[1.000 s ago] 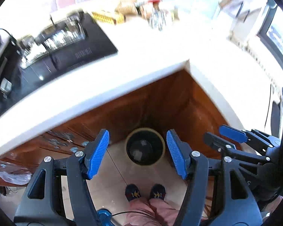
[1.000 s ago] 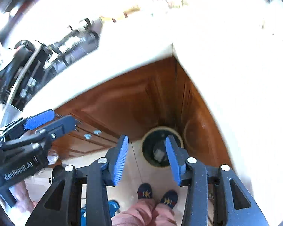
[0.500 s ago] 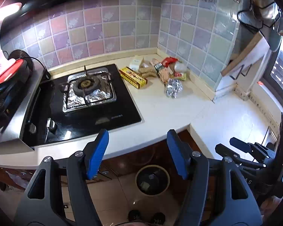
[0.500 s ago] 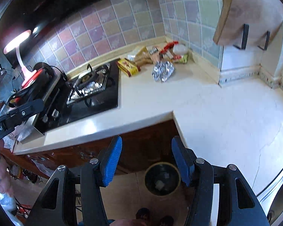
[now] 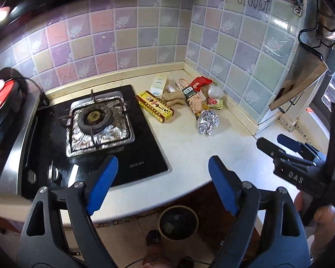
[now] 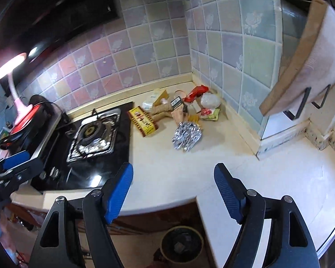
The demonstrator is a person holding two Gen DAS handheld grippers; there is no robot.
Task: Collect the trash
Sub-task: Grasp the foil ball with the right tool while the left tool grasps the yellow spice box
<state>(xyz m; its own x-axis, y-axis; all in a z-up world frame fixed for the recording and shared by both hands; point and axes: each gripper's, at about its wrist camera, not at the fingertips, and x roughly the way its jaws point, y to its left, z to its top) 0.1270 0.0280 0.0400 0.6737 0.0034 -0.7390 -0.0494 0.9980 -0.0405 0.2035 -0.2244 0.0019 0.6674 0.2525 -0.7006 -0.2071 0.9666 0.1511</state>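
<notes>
- Trash lies heaped in the back corner of the counter (image 5: 185,138), where the two tiled walls meet, just right of the black gas stove (image 5: 93,122).
- Crumpled foil ball (image 5: 208,121) sits at the front of the heap, the piece farthest from the corner; in the right wrist view it shows at (image 6: 186,135).
- Long yellow box (image 5: 155,109) lies flat beside the stove's right edge, its near end angled away from the stove.
- White carton (image 5: 159,85), a red wrapper (image 5: 200,82), a clear crumpled bag (image 5: 214,92) and some tan packets crowd behind the foil, closer to the corner; which of them touch I cannot tell.
- Round bin (image 5: 178,222) stands on the floor below the counter's front edge, dark bits inside it.
- Left claw (image 5: 163,187) hangs released above the counter's front edge, blue pads wide apart and gripping nothing, well apart from the heap.
- Right claw (image 6: 173,195) is likewise released and empty, over the same front edge, to the right of the stove; it also shows at the right rim of the left wrist view.
- Pink lamp (image 6: 10,71) glows at the far left, beyond the stove.
</notes>
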